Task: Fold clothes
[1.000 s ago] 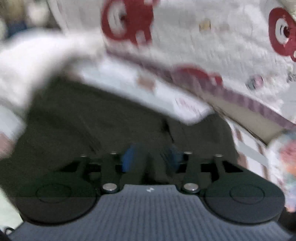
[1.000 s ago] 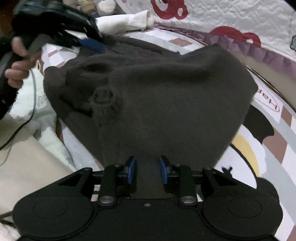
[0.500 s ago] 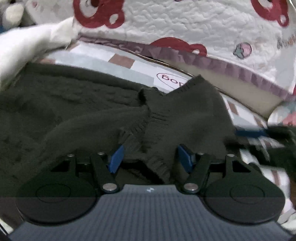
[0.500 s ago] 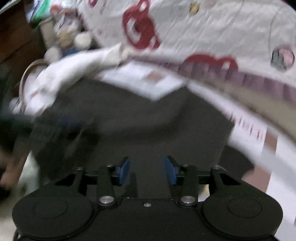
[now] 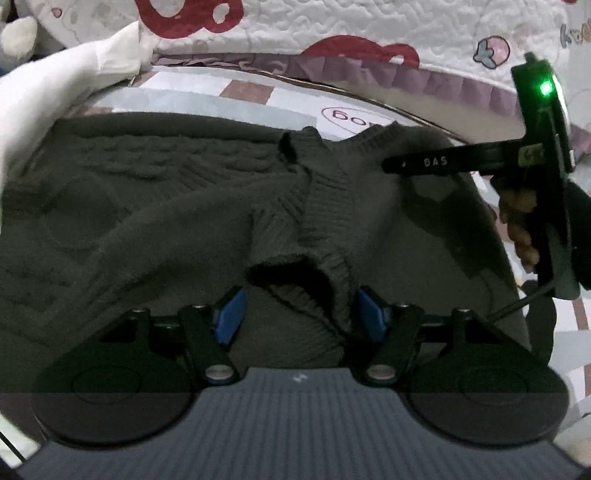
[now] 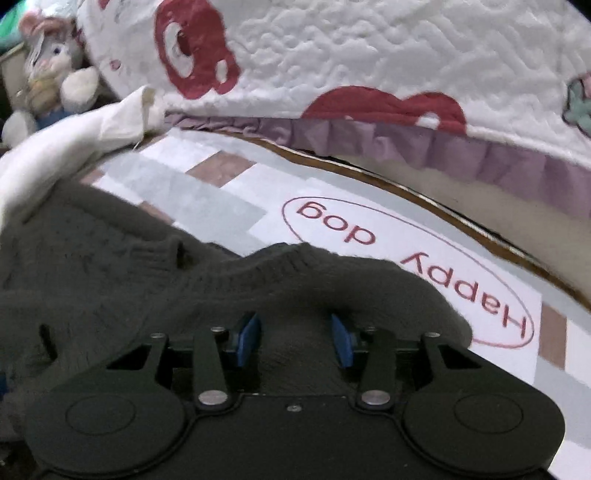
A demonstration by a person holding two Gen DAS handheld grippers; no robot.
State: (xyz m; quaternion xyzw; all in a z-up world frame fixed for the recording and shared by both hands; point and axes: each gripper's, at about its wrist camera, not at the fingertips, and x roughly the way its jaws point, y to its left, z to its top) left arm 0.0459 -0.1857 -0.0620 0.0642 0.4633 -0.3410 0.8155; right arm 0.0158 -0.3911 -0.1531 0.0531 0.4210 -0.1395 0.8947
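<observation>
Change: left gripper [image 5: 297, 314] and right gripper [image 6: 293, 338], earlier clamping the dark knit sweater [image 5: 155, 206], now stand wide apart, holding nothing.
Meaning: fold released onto the bed [image 6: 221, 206]; next fold likely pending.

The left gripper [image 5: 299, 314] points down at a dark knitted sweater [image 5: 155, 206], its blue pads [image 5: 231, 315] spread apart with a ribbed cuff [image 5: 325, 254] lying loose between them, untouched by either pad. Beyond the fingertips the sweater lies on a checked sheet [image 5: 236, 99]. Far ahead runs a white quilt with red prints [image 5: 332, 29]. To the right of the fingers, the right gripper [image 5: 428, 162] reaches over the sweater's edge.
</observation>
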